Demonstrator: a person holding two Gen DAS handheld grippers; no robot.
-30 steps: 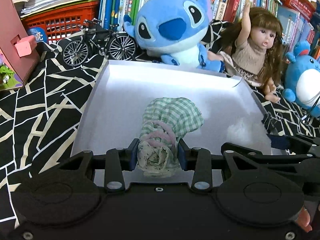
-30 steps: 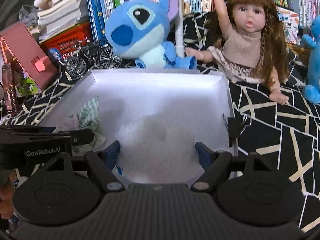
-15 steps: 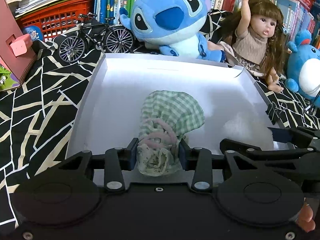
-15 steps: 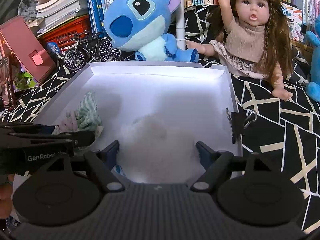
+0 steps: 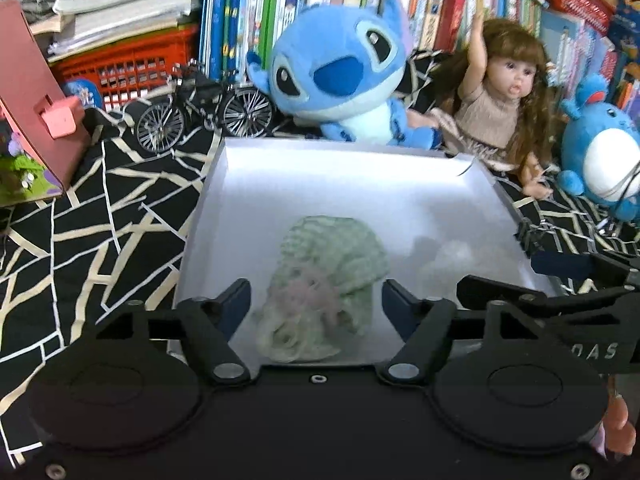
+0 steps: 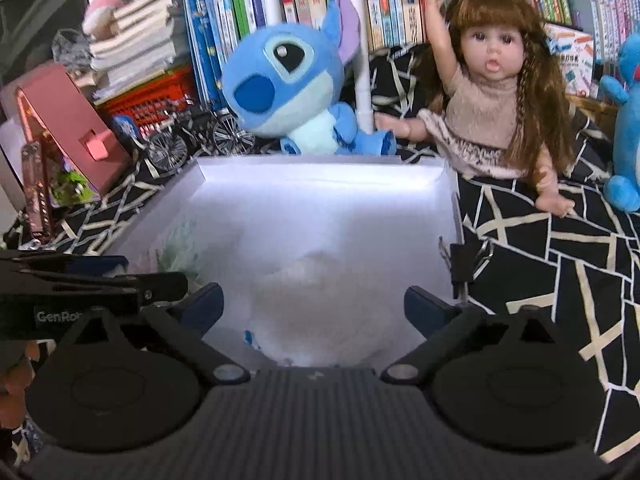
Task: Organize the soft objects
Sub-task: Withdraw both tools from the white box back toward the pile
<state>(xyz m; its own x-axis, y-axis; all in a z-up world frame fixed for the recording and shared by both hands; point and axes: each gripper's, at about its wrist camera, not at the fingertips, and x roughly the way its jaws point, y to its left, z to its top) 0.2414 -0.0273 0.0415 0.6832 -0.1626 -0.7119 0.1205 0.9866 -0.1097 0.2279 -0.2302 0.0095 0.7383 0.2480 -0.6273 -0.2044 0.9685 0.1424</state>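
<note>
I read the left gripper [image 5: 316, 300] as spread wide, with both blue pads clear of the green checked bundle [image 5: 324, 280]. The bundle lies on the floor of the white box [image 5: 224, 200], on its left half near the front wall, between the two left fingers but touching neither. I judge this as a release: the bundle has support from the box floor, so no grip is needed.

The right gripper [image 6: 314, 308] also stands wide apart and grips nothing. Between its fingers lies a white fluffy item [image 6: 320, 300] on the right half of the box floor. Glare washes out its outline in both views, so I cannot state whether it is cloth or stuffing.

Placement logic: the two soft items lie side by side in one box, apart from each other, so that each can be taken separately. A black binder clip [image 6: 460, 264] holds the right wall of the box, probably to keep it square.

The blue plush [image 6: 288, 92] and the doll [image 6: 488, 92] sit on the patterned cloth just behind the far wall. I judge them the next candidates for sorting.
</note>
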